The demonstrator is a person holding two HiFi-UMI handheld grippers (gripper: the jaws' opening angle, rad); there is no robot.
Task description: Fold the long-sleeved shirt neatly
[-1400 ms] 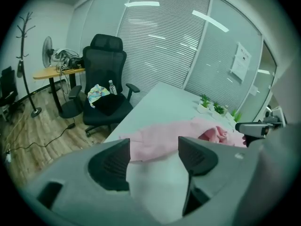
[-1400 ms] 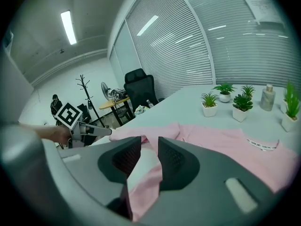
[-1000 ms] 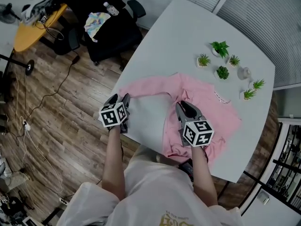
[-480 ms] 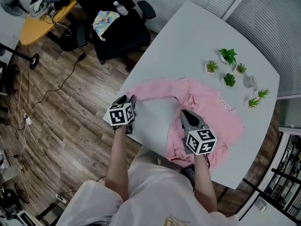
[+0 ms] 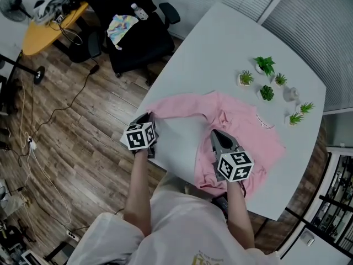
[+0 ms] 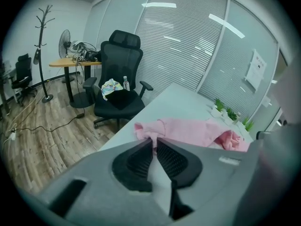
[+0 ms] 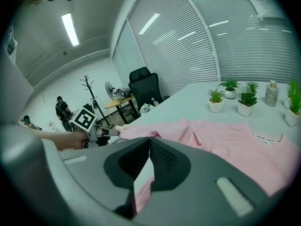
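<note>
A pink long-sleeved shirt [image 5: 242, 127] lies spread on the white table [image 5: 220, 43], one sleeve [image 5: 176, 105] reaching left to the table's edge. My left gripper [image 5: 149, 116] is at that sleeve's end. In the left gripper view its jaws [image 6: 154, 139] have just closed and pinch the pink cuff [image 6: 146, 132]. My right gripper [image 5: 216, 133] is over the shirt's near left side. Its jaws [image 7: 149, 138] have also just closed, tips together on the edge of the shirt [image 7: 235, 140]. The left gripper [image 7: 101, 133] shows at the sleeve's end in the right gripper view.
Several small potted plants [image 5: 267, 79] and a small bottle [image 5: 288, 93] stand at the table's far right. Left of the table, on the wooden floor, are a black office chair [image 5: 132, 32] and a yellow desk [image 5: 49, 24]. The table's left edge runs just under my left gripper.
Both grippers' jaws have closed, the left on the sleeve's cuff and the right on the shirt's edge. Neither hand has shifted noticeably over the table.
</note>
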